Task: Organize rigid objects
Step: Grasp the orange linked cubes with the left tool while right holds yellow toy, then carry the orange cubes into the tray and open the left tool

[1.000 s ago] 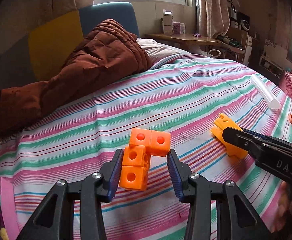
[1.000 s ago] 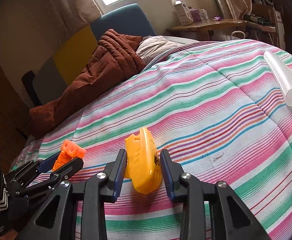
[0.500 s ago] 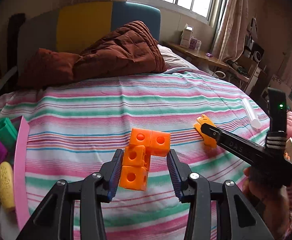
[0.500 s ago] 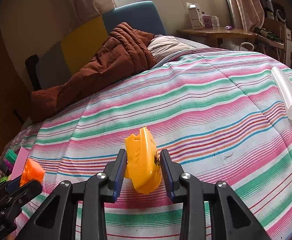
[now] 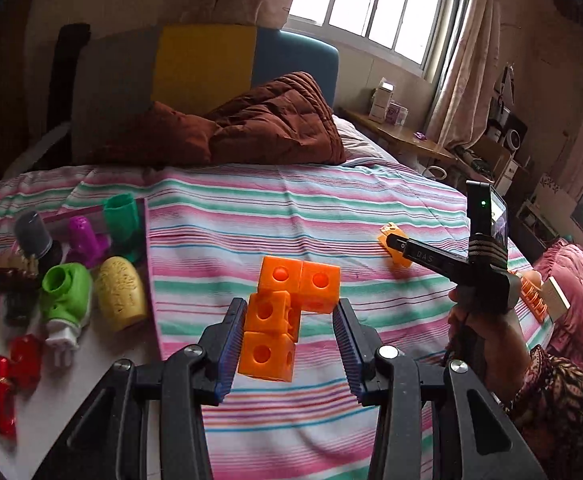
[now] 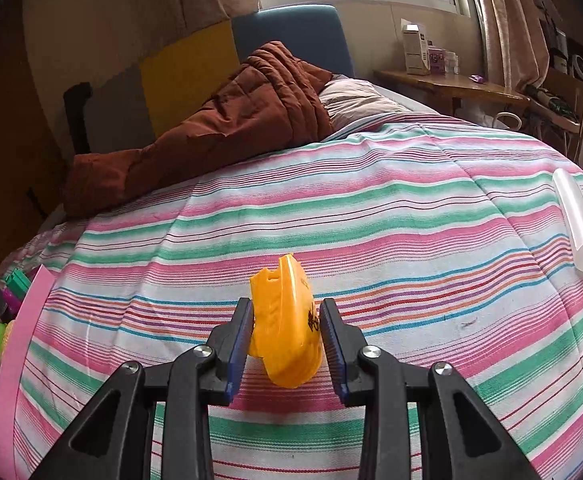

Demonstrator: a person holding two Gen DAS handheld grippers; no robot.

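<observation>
An orange block of several joined cubes (image 5: 287, 312) hangs above the striped bedspread (image 5: 291, 216), with my left gripper (image 5: 289, 310) shut on it. It hovers just right of a pink-rimmed tray (image 5: 87, 213) holding a green toy (image 5: 65, 292), a yellow one (image 5: 120, 294) and several others. My right gripper (image 6: 286, 309) is shut on a yellow-orange plastic piece (image 6: 285, 332) low over the bed. In the left wrist view the right gripper (image 5: 395, 246) reaches in from the right, held by a hand (image 5: 487, 332), with the yellow-orange plastic piece (image 5: 389, 236) at its tip.
A brown quilt (image 5: 267, 124) lies heaped at the head of the bed. A clear plastic tube (image 6: 579, 224) rests at the right. An orange ridged piece (image 5: 531, 298) and a pink cushion (image 5: 571, 276) lie beyond the hand. The tray's pink rim (image 6: 23, 320) shows at far left.
My left gripper has carried the orange cubes leftward, bringing the toy tray into view. The right gripper has rolled a little and barely shifted, still gripping the yellow-orange piece.
</observation>
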